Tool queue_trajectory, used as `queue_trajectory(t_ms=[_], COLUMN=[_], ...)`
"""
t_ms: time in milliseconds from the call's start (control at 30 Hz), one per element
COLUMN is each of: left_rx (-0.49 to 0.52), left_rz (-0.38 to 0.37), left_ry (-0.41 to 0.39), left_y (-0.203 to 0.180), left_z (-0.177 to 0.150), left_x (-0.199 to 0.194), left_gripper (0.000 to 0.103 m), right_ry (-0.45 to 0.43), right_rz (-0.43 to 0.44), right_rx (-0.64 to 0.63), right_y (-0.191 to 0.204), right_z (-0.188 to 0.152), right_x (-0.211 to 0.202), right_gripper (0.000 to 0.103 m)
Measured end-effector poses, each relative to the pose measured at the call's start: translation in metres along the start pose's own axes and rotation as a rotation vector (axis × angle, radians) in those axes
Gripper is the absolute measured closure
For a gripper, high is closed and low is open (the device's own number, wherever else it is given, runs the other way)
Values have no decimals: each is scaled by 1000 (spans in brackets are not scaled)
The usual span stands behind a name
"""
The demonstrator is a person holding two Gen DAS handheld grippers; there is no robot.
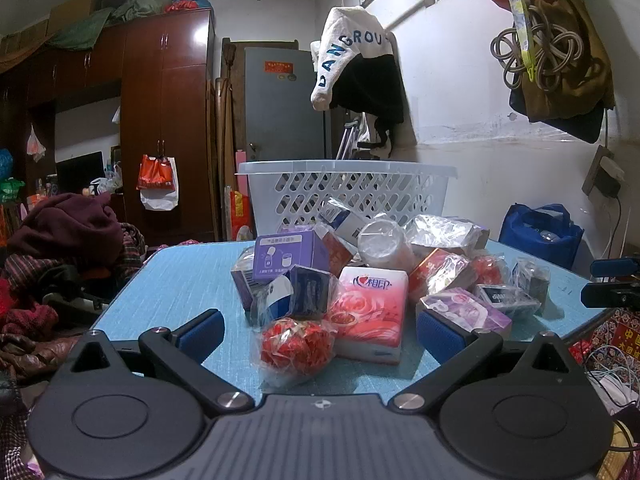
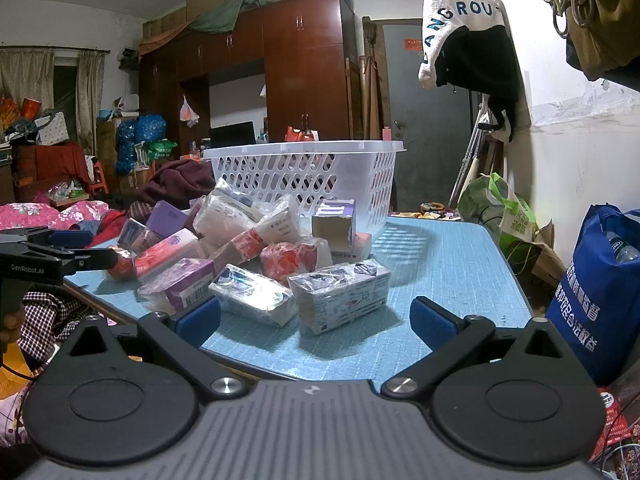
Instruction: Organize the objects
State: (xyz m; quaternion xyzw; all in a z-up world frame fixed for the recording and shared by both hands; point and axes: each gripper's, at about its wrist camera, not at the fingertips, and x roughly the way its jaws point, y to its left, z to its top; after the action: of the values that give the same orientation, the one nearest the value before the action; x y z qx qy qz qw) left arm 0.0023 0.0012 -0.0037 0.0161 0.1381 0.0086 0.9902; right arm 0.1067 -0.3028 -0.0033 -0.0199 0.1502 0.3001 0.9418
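A heap of several wrapped packets and boxes lies on a blue table [image 1: 172, 280]. At its near edge in the left wrist view sit a bagged red ball [image 1: 296, 344] and a pink tissue pack [image 1: 370, 316], with a purple box [image 1: 286, 254] behind. My left gripper [image 1: 320, 330] stands open just short of the red ball, touching nothing. In the right wrist view a clear-wrapped box [image 2: 344, 294] and a wrapped packet [image 2: 252, 294] lie nearest. My right gripper [image 2: 316, 316] is open before them, empty. A white lattice basket [image 1: 348, 192] [image 2: 304, 172] stands behind the heap.
The other gripper shows at each view's edge: the right one [image 1: 612, 284], the left one [image 2: 48, 252]. A blue bag [image 2: 596, 300] stands right of the table, a green bag [image 2: 504, 208] beyond it. Clothes [image 1: 68, 240] pile up left. Bare table [image 2: 440, 264] lies right of the heap.
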Motion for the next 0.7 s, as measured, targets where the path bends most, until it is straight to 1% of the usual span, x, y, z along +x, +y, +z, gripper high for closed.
queue_trajectory(t_ms=[700], left_rx=[-5], left_rz=[5], left_ry=[16], left_y=[1], left_z=[-2], left_x=[1], left_gripper=[0], right_ry=[5], right_rz=[0], right_rx=[-1], right_y=[-1], right_z=[-1], right_x=[0], right_gripper=[0])
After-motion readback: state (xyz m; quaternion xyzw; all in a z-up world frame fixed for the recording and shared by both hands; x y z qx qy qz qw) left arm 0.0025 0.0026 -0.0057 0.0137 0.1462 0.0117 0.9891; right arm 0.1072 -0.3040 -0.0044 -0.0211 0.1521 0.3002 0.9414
